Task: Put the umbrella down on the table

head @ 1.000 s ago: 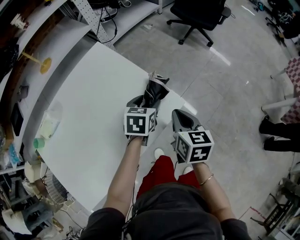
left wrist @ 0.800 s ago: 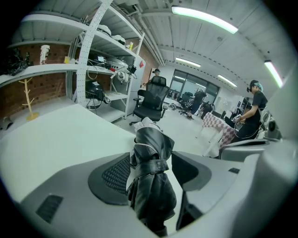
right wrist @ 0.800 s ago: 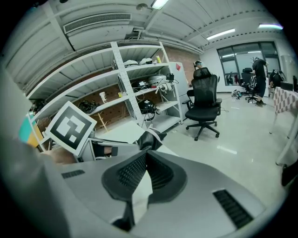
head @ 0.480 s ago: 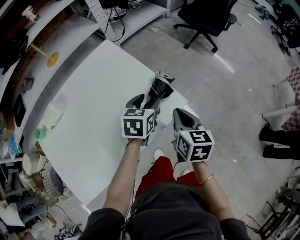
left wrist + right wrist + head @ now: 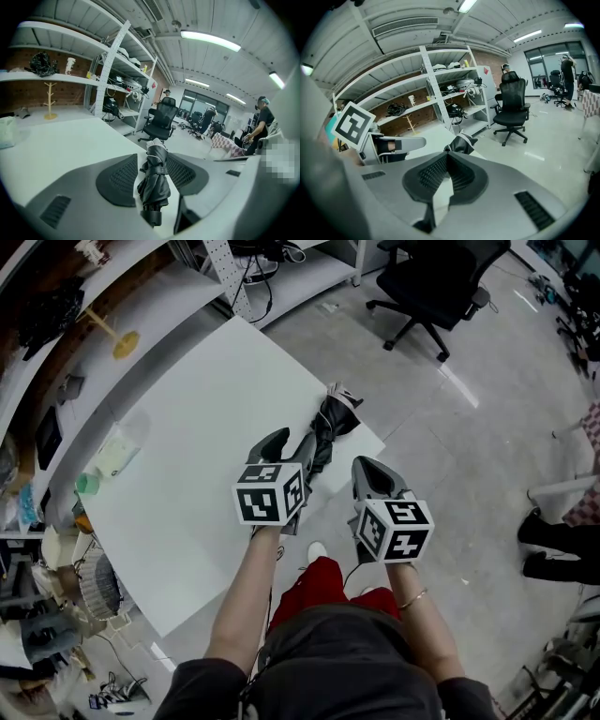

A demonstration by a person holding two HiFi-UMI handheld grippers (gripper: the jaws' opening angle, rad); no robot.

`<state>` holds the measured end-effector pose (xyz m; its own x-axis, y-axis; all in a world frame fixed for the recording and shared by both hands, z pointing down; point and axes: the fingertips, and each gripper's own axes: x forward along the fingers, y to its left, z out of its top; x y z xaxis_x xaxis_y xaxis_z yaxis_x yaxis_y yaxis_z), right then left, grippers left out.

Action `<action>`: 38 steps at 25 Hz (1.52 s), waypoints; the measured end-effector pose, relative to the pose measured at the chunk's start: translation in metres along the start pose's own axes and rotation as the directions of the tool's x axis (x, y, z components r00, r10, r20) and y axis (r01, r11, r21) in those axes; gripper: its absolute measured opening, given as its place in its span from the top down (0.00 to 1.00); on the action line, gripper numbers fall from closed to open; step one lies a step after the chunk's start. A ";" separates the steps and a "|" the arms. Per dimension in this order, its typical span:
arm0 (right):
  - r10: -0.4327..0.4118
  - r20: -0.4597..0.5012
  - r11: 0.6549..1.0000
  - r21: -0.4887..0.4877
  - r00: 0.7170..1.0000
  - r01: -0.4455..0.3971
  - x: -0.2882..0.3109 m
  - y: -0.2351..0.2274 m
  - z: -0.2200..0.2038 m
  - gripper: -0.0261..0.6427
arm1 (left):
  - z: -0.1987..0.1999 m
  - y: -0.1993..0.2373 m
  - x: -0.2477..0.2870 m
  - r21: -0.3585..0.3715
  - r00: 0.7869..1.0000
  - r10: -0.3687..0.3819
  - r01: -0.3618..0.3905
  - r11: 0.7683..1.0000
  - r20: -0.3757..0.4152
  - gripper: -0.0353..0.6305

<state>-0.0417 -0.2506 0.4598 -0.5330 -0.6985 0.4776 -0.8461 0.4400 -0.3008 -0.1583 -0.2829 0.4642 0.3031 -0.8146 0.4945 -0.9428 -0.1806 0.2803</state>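
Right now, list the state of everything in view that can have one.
Black folded umbrella: furled, strapped shut, lying on the white table near its edge.
Left gripper: open; its jaws have just been closing, the umbrella shows between them, pads not pressing it.
Right gripper: shut, empty.
Black swivel office chair: upright, unoccupied.

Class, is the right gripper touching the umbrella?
Apart. The head view shows a strip of table between the right gripper and the umbrella.
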 end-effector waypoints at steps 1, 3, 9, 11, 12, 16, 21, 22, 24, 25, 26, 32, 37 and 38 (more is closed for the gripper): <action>0.006 0.002 1.000 -0.003 1.000 -0.006 0.000 0.002 0.000 0.93 | 0.000 0.001 -0.005 -0.005 1.000 0.007 -0.007 1.000 0.010 0.64; 0.020 0.005 1.000 -0.011 1.000 -0.020 0.000 0.008 0.002 0.93 | 0.000 0.005 -0.014 -0.016 1.000 0.021 -0.021 1.000 0.023 0.65; 0.070 0.011 0.997 -0.035 0.997 -0.070 -0.001 0.027 0.007 0.93 | -0.001 0.015 -0.042 -0.061 0.996 0.070 -0.066 0.996 0.061 0.73; 0.087 0.011 0.995 -0.044 0.996 -0.087 -0.001 0.033 0.007 0.93 | -0.002 0.020 -0.052 -0.076 0.993 0.088 -0.083 0.994 0.076 0.74; 0.096 0.011 0.994 -0.048 0.995 -0.095 -0.001 0.036 0.006 0.93 | -0.003 0.022 -0.057 -0.083 0.992 0.098 -0.091 0.992 0.083 0.74; 0.127 0.010 0.990 -0.059 0.992 -0.127 -0.002 0.047 0.005 0.93 | -0.006 0.030 -0.075 -0.105 0.985 0.130 -0.119 0.987 0.109 0.75; 0.159 0.020 0.985 -0.072 0.987 -0.157 -0.005 0.057 0.007 0.93 | -0.010 0.037 -0.098 -0.124 0.974 0.177 -0.160 0.979 0.139 0.80; 0.165 0.021 0.984 -0.076 0.986 -0.163 -0.004 0.060 0.008 0.93 | -0.011 0.039 -0.103 -0.129 0.972 0.185 -0.166 0.978 0.144 0.81; 0.175 0.018 0.981 -0.088 0.984 -0.172 -0.003 0.066 0.007 0.93 | -0.012 0.044 -0.112 -0.139 0.968 0.199 -0.178 0.974 0.155 0.83; 0.179 0.015 0.980 -0.095 0.984 -0.177 -0.003 0.070 0.006 0.93 | -0.012 0.045 -0.117 -0.142 0.965 0.206 -0.184 0.973 0.161 0.83; 0.185 0.012 0.978 -0.101 0.983 -0.182 -0.003 0.073 0.006 0.93 | -0.013 0.047 -0.121 -0.145 0.963 0.213 -0.190 0.971 0.166 0.85; 0.218 -0.003 0.968 -0.123 0.976 -0.217 -0.004 0.086 0.004 0.93 | -0.014 0.052 -0.142 -0.119 0.950 0.260 -0.241 0.963 0.173 0.91; 0.245 -0.007 0.960 -0.140 0.970 -0.243 -0.004 0.098 0.005 0.93 | -0.011 0.057 -0.165 -0.141 0.934 0.281 -0.254 0.957 0.221 0.93; 0.251 -0.009 0.958 -0.144 0.968 -0.249 -0.004 0.101 0.004 0.93 | -0.011 0.059 -0.169 -0.146 0.931 0.285 -0.257 0.955 0.230 0.93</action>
<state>-0.1250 -0.2063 0.4241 -0.7281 -0.5607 0.3944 -0.6774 0.6768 -0.2884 -0.2636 -0.1495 0.4059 -0.0190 -0.9361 0.3513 -0.9583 0.1172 0.2605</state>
